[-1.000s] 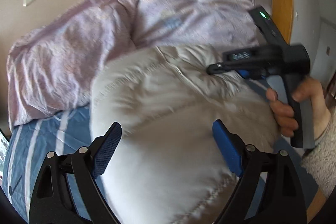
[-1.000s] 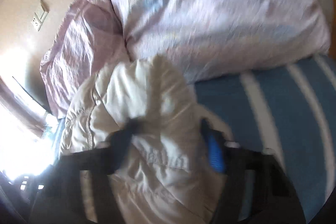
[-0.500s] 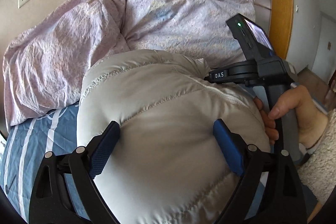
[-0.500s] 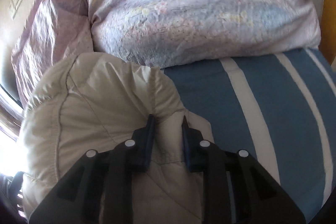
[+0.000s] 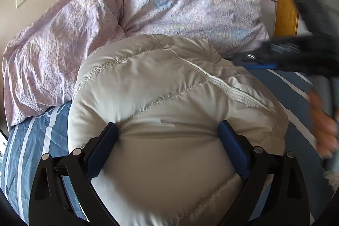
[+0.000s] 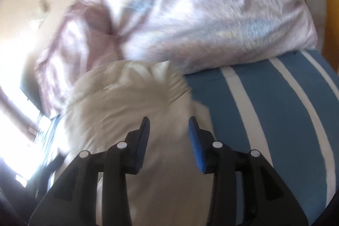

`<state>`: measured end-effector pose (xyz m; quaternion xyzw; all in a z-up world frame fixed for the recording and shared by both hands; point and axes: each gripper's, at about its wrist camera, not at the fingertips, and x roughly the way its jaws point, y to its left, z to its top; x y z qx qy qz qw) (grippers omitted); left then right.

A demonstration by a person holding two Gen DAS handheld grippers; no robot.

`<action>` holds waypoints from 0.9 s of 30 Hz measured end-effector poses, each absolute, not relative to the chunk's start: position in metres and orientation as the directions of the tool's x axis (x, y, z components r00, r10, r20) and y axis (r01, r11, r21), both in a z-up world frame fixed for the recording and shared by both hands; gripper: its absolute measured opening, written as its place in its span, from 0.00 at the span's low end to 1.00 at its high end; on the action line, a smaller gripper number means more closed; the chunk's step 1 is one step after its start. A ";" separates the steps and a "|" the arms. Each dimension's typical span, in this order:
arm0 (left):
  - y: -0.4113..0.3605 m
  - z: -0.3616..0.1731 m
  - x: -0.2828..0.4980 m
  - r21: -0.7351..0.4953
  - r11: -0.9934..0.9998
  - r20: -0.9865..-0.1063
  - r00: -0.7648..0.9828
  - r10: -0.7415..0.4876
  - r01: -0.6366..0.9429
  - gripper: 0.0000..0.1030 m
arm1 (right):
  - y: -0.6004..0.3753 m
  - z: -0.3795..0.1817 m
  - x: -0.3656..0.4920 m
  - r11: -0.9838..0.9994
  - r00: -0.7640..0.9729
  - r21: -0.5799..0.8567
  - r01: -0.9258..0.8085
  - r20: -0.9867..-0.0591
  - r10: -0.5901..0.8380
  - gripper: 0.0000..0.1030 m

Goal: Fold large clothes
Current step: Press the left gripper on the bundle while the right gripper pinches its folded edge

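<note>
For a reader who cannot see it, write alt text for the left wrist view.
A puffy cream quilted jacket bulges between the wide-spread fingers of the left gripper on a blue striped sheet. Behind it lies a crumpled lilac duvet; the right gripper blurs at the right edge.

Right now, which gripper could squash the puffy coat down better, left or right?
Probably left. The left gripper straddles the middle of the puffy coat, jaws wide. The right gripper is only over its edge, beside the striped sheet.

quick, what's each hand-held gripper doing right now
left hand-held gripper: wide open, pads pressing down astride the puffy beige jacket, not pinching it.
right hand-held gripper: open, jaws just opened, jacket fabric between them, not gripped.
</note>
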<state>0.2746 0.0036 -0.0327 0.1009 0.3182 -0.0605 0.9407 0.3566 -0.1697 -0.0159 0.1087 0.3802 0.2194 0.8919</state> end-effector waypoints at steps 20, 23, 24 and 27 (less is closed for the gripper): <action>0.027 0.003 0.243 0.095 0.982 -0.598 0.798 -0.072 0.160 0.92 | -0.162 -0.064 0.345 0.890 0.563 0.306 -0.337 -0.693 0.451 0.43; 0.023 -0.020 0.253 0.139 0.975 -0.667 0.744 -0.035 0.171 0.94 | -0.161 -0.063 0.341 0.892 0.575 0.300 -0.337 -0.685 0.448 0.43; 0.019 -0.027 0.253 0.177 0.970 -0.655 0.755 -0.012 0.169 0.94 | -0.162 -0.061 0.341 0.895 0.575 0.295 -0.335 -0.689 0.442 0.43; 0.018 -0.032 0.254 0.185 0.969 -0.664 0.748 0.001 0.163 0.94 | -0.181 -0.036 0.349 0.865 0.569 0.414 -0.284 -0.653 0.499 0.43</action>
